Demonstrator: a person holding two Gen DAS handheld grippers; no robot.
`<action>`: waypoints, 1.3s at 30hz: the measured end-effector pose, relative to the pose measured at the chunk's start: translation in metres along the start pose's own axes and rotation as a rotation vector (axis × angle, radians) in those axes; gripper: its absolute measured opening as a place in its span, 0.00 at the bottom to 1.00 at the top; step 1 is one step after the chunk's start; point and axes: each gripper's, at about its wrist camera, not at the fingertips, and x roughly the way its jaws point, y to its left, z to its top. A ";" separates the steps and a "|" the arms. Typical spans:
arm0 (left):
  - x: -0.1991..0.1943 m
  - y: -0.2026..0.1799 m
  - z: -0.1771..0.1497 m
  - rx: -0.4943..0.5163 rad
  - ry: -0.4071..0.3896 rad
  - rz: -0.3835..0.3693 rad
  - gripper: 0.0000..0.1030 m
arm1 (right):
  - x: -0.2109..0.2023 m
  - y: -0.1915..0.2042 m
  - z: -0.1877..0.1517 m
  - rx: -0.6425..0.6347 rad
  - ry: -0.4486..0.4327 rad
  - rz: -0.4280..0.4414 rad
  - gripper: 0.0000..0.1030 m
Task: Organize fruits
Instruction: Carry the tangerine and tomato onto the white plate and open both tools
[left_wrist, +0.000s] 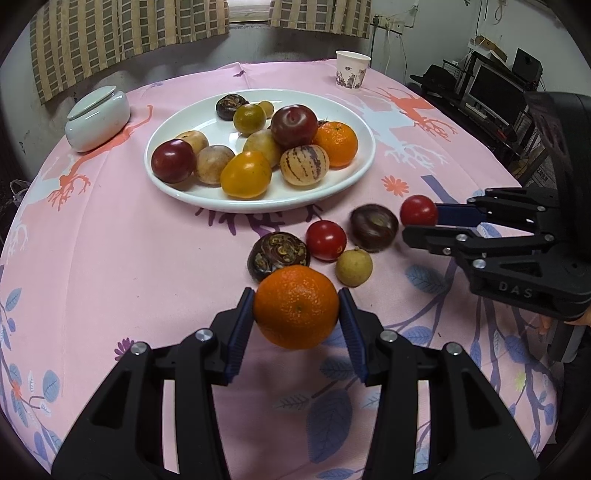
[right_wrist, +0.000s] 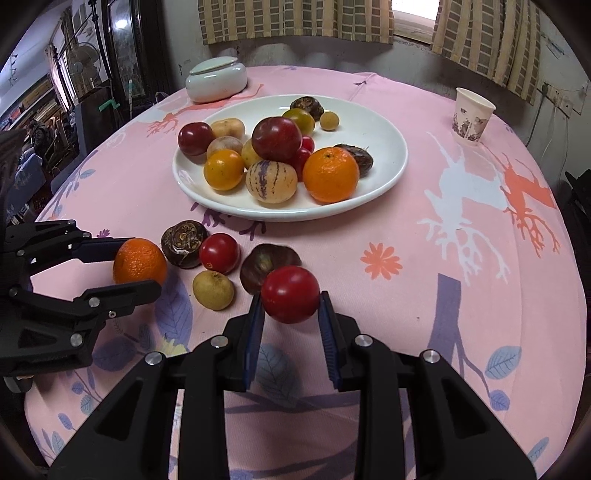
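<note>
My left gripper (left_wrist: 296, 314) is shut on an orange mandarin (left_wrist: 296, 307) and holds it just above the cloth; it also shows in the right wrist view (right_wrist: 139, 261). My right gripper (right_wrist: 291, 314) is shut on a red cherry tomato (right_wrist: 290, 294), seen in the left wrist view (left_wrist: 418, 211) too. The white plate (left_wrist: 354, 177) behind holds several fruits. Loose on the cloth between the grippers lie a water chestnut (left_wrist: 277, 255), a red tomato (left_wrist: 325, 240), a dark chestnut (left_wrist: 373, 222) and a small yellow longan (left_wrist: 354, 267).
A white lidded jar (left_wrist: 98, 118) stands at the back left of the pink tablecloth (left_wrist: 129, 266). A paper cup (left_wrist: 351, 69) stands at the back right. Curtains hang behind the table. Shelves and a monitor are off to the right.
</note>
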 end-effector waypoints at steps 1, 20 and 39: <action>-0.001 0.000 0.000 0.000 -0.005 0.002 0.45 | -0.003 -0.001 -0.001 0.002 -0.006 0.001 0.29; -0.024 0.019 0.067 -0.004 -0.120 0.085 0.41 | -0.030 -0.003 0.059 -0.001 -0.152 0.038 0.29; -0.059 0.031 -0.054 0.072 0.022 0.051 0.73 | -0.024 0.027 0.031 -0.086 -0.083 0.103 0.29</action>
